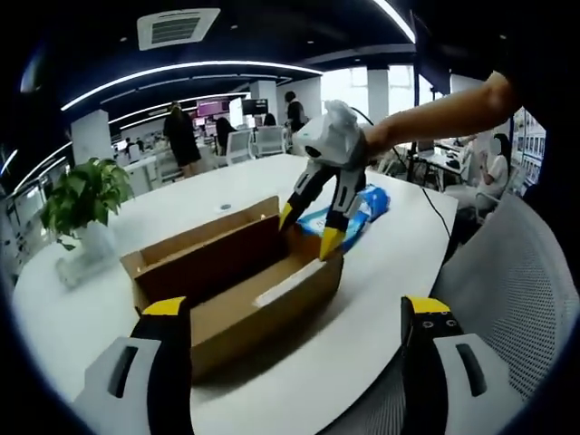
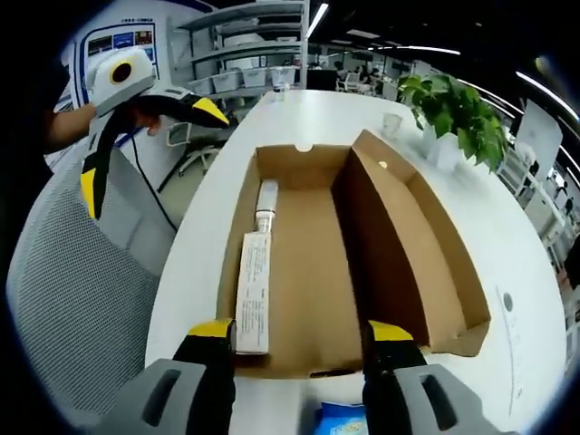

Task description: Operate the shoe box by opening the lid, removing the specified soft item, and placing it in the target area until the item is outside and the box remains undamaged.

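The shoe box [image 2: 362, 236] sits open on the white table [image 1: 381, 272], its lid [image 2: 426, 245] folded back upright along the long side nearer the plant [image 1: 86, 195]. Inside lies a white paper slip [image 2: 254, 285] against the wall by the table's edge. The blue soft pack [image 1: 349, 217] lies on the table just beyond the box's far end, outside it; a corner of it shows at the bottom of the right gripper view [image 2: 343, 421]. The right gripper [image 1: 308, 227] hangs over that far end, jaws spread wide, holding nothing. The left gripper [image 2: 145, 136] hovers off the table's edge above a grey mesh chair [image 2: 82, 290], jaws also wide and empty
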Motion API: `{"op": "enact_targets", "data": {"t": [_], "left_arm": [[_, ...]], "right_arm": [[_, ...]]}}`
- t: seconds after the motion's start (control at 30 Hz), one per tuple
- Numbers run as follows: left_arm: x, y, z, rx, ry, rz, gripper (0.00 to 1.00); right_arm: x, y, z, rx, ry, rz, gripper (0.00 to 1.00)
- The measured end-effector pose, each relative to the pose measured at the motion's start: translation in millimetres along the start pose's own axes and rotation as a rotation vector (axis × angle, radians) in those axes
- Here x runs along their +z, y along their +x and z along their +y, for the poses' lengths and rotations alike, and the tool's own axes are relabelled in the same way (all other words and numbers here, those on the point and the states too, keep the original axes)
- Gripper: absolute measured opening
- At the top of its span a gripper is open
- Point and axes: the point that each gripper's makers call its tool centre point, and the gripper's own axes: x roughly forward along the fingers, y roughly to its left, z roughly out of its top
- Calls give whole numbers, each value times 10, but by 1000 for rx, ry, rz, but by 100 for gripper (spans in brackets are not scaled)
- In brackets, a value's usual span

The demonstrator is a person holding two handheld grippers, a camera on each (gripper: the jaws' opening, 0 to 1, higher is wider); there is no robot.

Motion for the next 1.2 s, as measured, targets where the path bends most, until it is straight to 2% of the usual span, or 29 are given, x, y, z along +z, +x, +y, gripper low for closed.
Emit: {"op": "enact_targets", "data": {"t": [0.17,0.3,0.43,0.57,0.87,1.0,1.2], "left_arm": [[-80,-15,-25,-4,5,20,100],[-41,-81,-6,5,-19,-5,100],[-78,-105,-4,15,-28,-13,100],[-164,-75,-21,13,-29,15,100],[-112,-60,-20,18,-50,-8,98],[-113,-55,-28,17,-48,-6,98],[-105,-47,-63,11,-45,-2,97]], "right_arm": [[7,115,39,32,-7,23,54],[33,187,64,52,-8,25,53],[16,252,69,62,-17,40,52],[29,230,49,60,-29,37,52],[-27,141,-50,24,-42,58,51],[1,136,-6,43,-32,43,50],[-3,219,81,76,-46,47,44]]}}
